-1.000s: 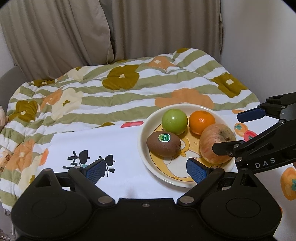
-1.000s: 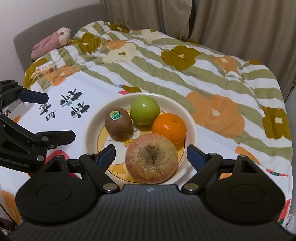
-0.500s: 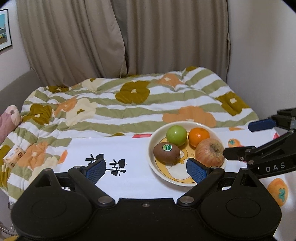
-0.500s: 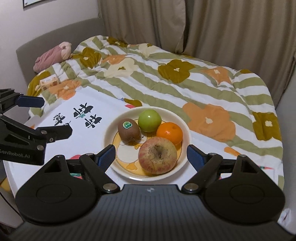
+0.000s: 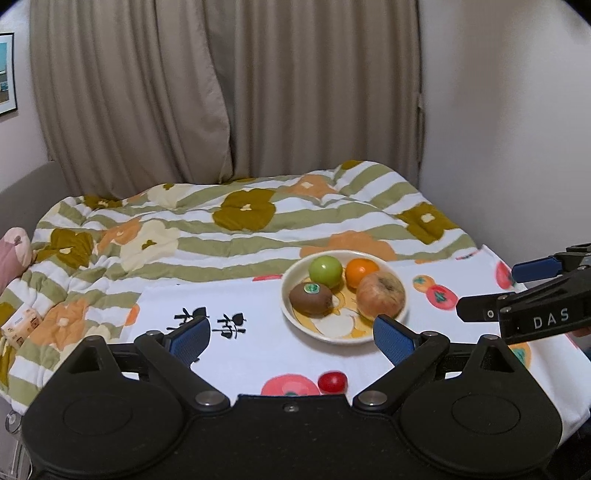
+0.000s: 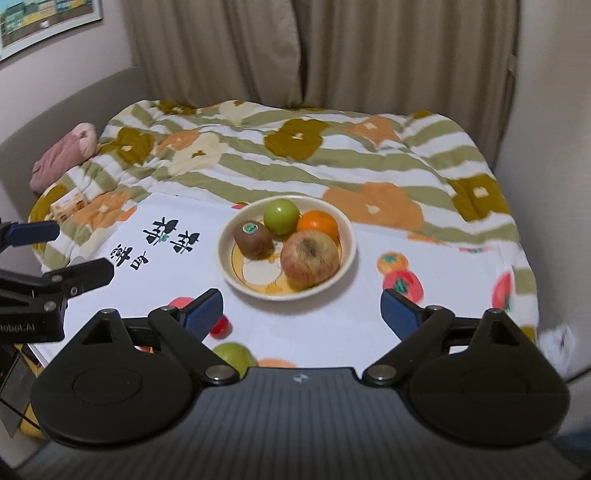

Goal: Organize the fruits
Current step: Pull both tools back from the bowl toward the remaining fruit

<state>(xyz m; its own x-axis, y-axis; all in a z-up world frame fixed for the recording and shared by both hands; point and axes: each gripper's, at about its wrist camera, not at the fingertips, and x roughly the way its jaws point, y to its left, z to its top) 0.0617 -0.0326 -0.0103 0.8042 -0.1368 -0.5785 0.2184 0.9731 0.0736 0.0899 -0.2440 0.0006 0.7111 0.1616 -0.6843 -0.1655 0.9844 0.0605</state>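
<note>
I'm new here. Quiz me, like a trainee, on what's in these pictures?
1. How many fruits lie in the bowl?
2. True or false: the kiwi bears a green sticker.
3. Which lies outside the bowl: A) orange, B) small red fruit, C) apple?

Key: 1. Four: the kiwi, the orange, the apple and a green fruit. 2. True. 3. B, on the white cloth.

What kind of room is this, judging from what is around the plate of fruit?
Most likely a bedroom or living room at home: a flowered quilt covers a bed or sofa with a grey backrest, beige curtains hang behind it, and a framed picture is on the wall.
</note>
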